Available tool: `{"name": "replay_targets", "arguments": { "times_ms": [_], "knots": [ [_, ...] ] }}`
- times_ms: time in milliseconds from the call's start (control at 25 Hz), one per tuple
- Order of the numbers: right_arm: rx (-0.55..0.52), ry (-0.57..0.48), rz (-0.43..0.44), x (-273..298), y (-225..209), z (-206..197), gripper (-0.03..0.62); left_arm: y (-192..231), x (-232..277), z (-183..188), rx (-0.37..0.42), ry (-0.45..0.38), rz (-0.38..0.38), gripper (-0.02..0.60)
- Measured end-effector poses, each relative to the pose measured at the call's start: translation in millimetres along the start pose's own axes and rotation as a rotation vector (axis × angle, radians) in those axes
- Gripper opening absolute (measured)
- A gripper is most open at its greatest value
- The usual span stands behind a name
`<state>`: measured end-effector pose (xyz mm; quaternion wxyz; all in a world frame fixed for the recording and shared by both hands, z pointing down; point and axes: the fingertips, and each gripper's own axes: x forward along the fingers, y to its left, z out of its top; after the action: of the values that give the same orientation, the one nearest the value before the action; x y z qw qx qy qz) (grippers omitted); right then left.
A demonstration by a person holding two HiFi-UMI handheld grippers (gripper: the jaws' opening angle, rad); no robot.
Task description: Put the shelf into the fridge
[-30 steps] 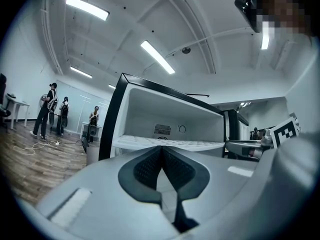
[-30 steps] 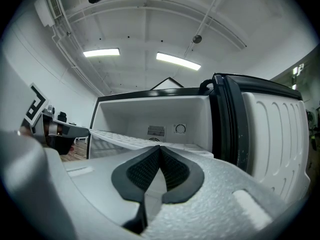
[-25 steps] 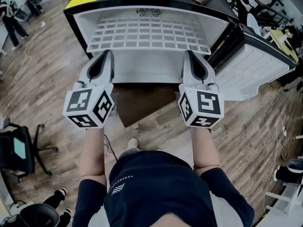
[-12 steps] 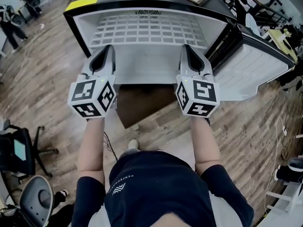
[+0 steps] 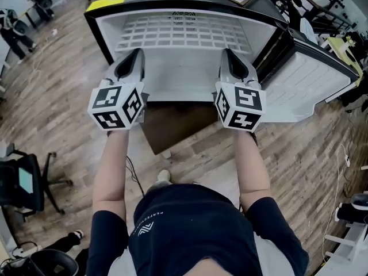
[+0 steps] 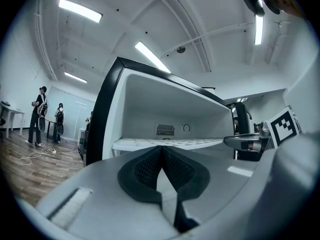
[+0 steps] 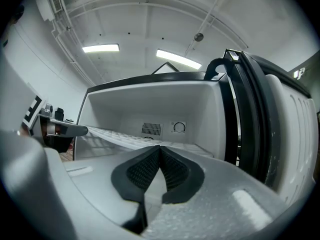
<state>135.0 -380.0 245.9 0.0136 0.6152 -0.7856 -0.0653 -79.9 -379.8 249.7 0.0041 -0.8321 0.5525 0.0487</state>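
Shirt print (image 5: 146,226), lower centre, is too small to read; the marker cubes carry only black-and-white squares. Left gripper (image 5: 136,53) is pinched tight on the front edge of the shelf (image 5: 178,32), a white wire grid lying level inside the open fridge (image 5: 95,26), upper middle of the head view. Right gripper (image 5: 227,52) is clamped on the same edge. Only the gripper views show the back-wall vent (image 6: 165,129) and a round dial (image 7: 179,127). Only the head view shows the whole door (image 5: 313,76), swung open at right.
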Motion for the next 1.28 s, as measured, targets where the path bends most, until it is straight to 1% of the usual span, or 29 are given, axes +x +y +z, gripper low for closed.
{"name": "replay_targets", "arguments": {
  "times_ms": [160,360,560,720,960,1280],
  "knots": [
    [0.001,-0.003,0.000,1,1,0,0.003,1,0,0,-0.003,0.002,0.001,0.014],
    [0.028,-0.007,0.017,0,-1,-2,0.002,1,-1,-1,-0.019,0.029,0.012,0.003],
    [0.043,-0.014,0.018,-15,-1,0,0.002,-3,-17,5,-0.059,-0.010,-0.002,0.002],
    [0.069,-0.021,0.035,-31,2,0,0.002,-10,-32,3,-0.064,-0.031,-0.009,0.002],
    [0.100,-0.017,0.043,-49,6,-6,0.002,-17,-49,5,-0.059,-0.057,0.005,0.002],
    [0.131,0.004,0.070,-71,11,-16,0.002,-31,-67,-7,-0.059,-0.037,-0.006,0.002]
  ]
}}
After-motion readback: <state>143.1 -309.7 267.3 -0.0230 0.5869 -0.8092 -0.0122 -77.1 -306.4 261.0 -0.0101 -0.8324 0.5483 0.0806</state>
